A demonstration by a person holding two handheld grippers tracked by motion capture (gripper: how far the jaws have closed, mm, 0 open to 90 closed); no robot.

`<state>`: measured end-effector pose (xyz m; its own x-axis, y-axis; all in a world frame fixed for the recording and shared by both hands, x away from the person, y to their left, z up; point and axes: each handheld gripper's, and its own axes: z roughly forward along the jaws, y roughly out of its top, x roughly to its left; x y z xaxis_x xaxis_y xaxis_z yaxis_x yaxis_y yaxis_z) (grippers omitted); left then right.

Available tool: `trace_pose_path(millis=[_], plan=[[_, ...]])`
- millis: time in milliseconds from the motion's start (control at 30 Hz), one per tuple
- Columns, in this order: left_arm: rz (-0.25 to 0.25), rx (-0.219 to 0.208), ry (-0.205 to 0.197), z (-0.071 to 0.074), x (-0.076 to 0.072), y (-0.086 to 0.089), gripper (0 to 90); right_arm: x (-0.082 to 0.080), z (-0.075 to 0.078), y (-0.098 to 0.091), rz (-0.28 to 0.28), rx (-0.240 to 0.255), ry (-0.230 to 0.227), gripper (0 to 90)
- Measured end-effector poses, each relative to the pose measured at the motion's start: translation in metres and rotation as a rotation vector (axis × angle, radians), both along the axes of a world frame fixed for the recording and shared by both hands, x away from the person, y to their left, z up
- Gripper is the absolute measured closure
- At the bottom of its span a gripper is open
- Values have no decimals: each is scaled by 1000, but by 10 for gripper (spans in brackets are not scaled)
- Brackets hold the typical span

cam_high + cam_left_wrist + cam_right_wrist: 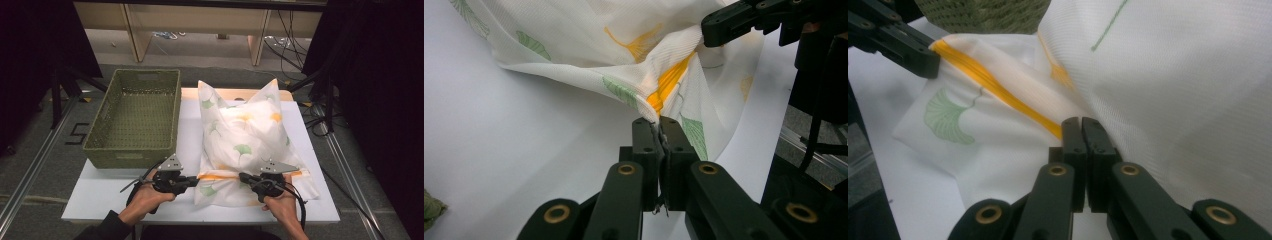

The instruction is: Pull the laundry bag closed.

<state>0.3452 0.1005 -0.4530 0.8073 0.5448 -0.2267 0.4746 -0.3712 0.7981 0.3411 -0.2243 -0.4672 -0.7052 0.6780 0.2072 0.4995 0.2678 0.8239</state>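
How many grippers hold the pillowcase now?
2. The left gripper pinches the pillowcase at its orange-striped near edge on the left; the right gripper pinches the same edge further right.

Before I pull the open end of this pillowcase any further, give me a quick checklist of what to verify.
1. Left gripper shut on the pillowcase hem: ok, jaws closed on the orange band.
2. Right gripper shut on the same hem: ok, jaws closed on cloth.
3. Hem stretched between the two grippers: ok, the band runs straight across in the high view.
4. Pillow fully inside: cannot tell, the cloth hides it.
5. Basket apart from the pillowcase: ok, it stands to the left.
6. Pillowcase on the table: ok.
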Motion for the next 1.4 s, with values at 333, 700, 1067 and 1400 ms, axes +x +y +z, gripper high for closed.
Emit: trace_pose_path(millis=[333,700,1067,1400], plan=[[-3,-16,18,-1,-1,-3,861,3,-15,7,11,-31,22,900],[-21,-2,31,-3,-1,-3,859,13,-23,16,6,-54,31,898],[-7,-2,42,-4,-2,-5,858,19,-28,23,19,-90,31,897],[-19,2,51,-4,-1,-3,857,18,-27,22,18,-92,49,900]])
